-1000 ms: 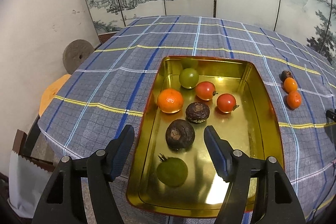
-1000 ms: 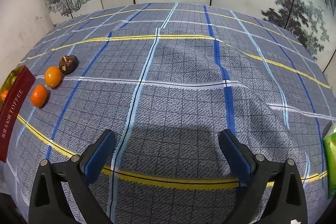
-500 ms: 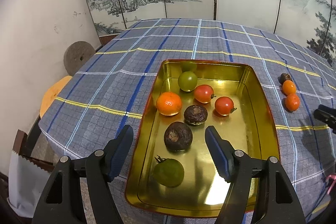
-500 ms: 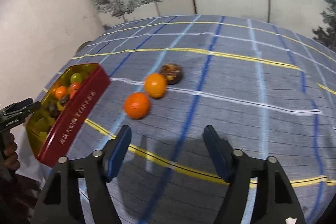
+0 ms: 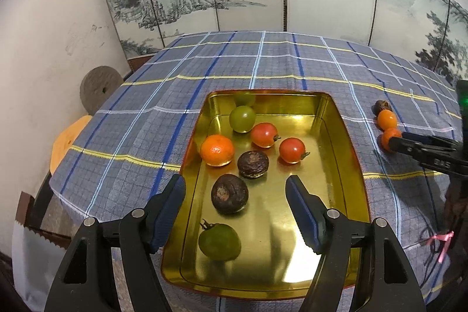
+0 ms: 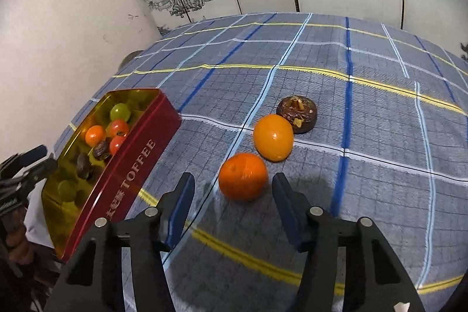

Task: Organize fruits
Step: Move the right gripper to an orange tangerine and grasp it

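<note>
Fruits split between two spots: seven already lying in the gold-lined red tin [image 5: 345, 136], three more out on the checked surface [image 6: 365, 84] to its right. Nearest loose one, a mandarin [image 6: 243, 176], sitting just ahead of the right hand-held gripper [image 6: 232, 192], jaws closing but pads not yet touching its skin. Best done by easing forward until the fruit sits squarely between the pads, then clamping gently across its widest part, since round fruit rolls off a glancing pinch. Worth keeping clear of the yellow-orange fruit [image 6: 273, 136] just behind, which looks to touch the mandarin, and of the dark cut fruit [image 6: 298, 117] beyond. Left hand-held gripper [image 5: 235, 208] hovering released over the tin's near half, holding nothing, a dark brown fruit [image 5: 229, 193] below the gap. Hard to tell what the brown fruits are. Tin lettering partly cut off by the right gripper; person's hand barely visible at the left edge.
</note>
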`<state>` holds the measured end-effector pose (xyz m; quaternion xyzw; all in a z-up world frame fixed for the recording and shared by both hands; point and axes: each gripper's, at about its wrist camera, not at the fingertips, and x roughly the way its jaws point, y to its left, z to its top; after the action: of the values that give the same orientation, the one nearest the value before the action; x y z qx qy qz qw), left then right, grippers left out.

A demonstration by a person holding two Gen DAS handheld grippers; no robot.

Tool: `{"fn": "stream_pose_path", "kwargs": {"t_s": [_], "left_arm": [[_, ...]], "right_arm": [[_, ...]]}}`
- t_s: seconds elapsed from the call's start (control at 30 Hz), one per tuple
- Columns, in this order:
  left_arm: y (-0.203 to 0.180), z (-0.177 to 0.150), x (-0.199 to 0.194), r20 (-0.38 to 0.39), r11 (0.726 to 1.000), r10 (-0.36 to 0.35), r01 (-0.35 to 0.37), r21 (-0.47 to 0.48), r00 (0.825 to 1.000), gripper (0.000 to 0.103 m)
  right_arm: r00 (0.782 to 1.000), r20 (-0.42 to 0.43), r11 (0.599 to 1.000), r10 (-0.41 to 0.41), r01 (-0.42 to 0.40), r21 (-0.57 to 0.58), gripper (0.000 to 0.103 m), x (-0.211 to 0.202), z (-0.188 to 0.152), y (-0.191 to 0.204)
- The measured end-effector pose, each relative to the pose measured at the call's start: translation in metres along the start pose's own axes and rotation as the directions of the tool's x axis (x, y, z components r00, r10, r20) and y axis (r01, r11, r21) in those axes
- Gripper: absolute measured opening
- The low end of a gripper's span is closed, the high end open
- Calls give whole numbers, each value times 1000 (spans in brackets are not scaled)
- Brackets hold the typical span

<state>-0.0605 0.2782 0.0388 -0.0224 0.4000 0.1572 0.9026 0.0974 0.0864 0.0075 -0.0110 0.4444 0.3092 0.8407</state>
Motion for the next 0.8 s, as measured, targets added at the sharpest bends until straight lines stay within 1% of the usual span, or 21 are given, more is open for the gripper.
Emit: {"fn": "stream_pose_path", "kwargs": {"t_s": [0.03,0.1,0.17,0.27,0.37,0.43,0.57,0.67,0.8], "left_arm": [[0,1,0,3,1000,-1,1,3,1000,71],[0,1,-1,7,1000,-2,2,1,1000,71],[3,3,-1,7,1000,1,-1,-5,1000,71],[8,3,2,-1,1000,6,-6,-21,1000,71],[16,3,2,-8,999,10,-10,-40,1000,71],[19,2,1,-6,999,15,-16,-48,1000,71],[24,1,-3,2,998,28,-28,-56,1000,71],[26,1,-6,10,998,33,-32,-60,999,71],[27,1,-10,21,997,41,-40,-60,999,71]], "right_arm": [[1000,-4,1000,-13,13,-3,52,4,1,0],[1000,-13,1000,-15,15,-3,46,9,2,0],[999,-27,1000,-23,23,-12,35,15,2,1],[999,-20,998,-38,37,-45,33,17,1,5],[999,-12,998,-33,32,-50,32,9,0,5],[1000,9,999,-6,6,-54,32,-4,-1,10],[996,56,994,69,-63,-93,32,-29,4,34],[990,62,985,127,-118,-124,32,-38,11,57],[980,43,969,196,-187,-159,32,-38,17,84]]}}
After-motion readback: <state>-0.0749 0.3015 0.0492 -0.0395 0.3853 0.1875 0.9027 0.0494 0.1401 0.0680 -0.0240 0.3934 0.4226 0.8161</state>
